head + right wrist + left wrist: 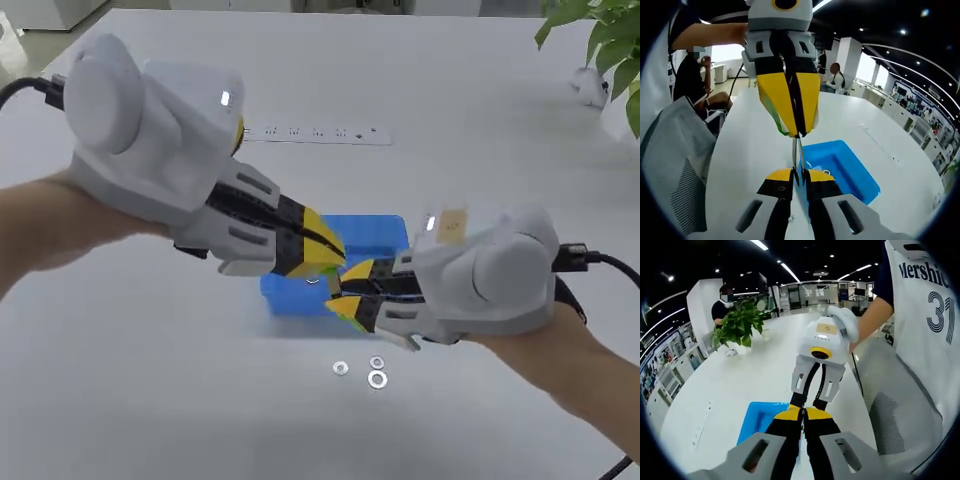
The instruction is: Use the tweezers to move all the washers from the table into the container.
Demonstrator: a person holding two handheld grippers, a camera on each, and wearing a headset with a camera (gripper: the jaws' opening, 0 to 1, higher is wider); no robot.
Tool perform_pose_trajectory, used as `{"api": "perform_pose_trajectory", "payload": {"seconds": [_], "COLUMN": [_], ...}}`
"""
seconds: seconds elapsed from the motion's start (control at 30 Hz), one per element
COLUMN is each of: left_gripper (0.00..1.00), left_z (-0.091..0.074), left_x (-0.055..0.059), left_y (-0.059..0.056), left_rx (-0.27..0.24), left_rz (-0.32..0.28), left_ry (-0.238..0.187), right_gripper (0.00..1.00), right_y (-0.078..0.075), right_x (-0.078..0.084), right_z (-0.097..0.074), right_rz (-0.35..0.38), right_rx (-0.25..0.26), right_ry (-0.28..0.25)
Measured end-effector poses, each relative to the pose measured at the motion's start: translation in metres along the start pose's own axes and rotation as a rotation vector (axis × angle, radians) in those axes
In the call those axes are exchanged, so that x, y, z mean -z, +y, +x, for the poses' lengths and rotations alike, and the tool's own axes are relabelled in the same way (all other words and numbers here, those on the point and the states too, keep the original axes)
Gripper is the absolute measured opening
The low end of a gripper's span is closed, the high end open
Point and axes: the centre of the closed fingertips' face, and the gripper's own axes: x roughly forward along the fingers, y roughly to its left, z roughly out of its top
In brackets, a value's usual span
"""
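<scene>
Three small metal washers [376,379] lie on the white table [150,400], just in front of the blue container [380,235]. Above the container my left gripper [335,258] and right gripper [338,293] meet tip to tip. In the right gripper view thin metal tweezers [797,155] run from the left gripper's [796,134] shut yellow jaws down into my right gripper's [799,177] jaws, so both are shut on them. The container [850,170] lies just beyond, to the right. In the left gripper view my left gripper [802,412] faces the right one over the container [757,420].
A white power strip [318,132] lies on the table behind the container. A potted plant [600,40] stands at the far right corner. A mesh chair [675,165] stands beside the table, and people sit further off.
</scene>
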Motion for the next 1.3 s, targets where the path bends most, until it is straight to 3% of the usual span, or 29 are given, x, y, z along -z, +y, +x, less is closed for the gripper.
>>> {"api": "perform_pose_trajectory", "payload": {"seconds": [0.23,0.6,0.9,1.3], "left_gripper": [0.06,0.06,0.06,0.06], "left_z": [0.006,0.019,0.026,0.032], "left_x": [0.007,0.024,0.035,0.045], "left_y": [-0.016,-0.029,-0.027,-0.020], "left_rx": [0.012,0.035,0.025,0.018], "left_rz": [-0.035,-0.100,-0.131,-0.157], "left_ry": [0.000,0.001,0.009,0.015], "right_gripper": [0.11,0.11,0.11,0.11], "right_y": [0.018,0.036,0.035,0.032], "right_x": [0.010,0.032,0.043,0.053], "right_z": [-0.001,0.005,0.011,0.021], "right_rz": [0.007,0.011,0.049,0.045], "right_rx": [-0.029,-0.075,-0.074,-0.080], "right_ry": [0.010,0.049,0.057,0.078]}}
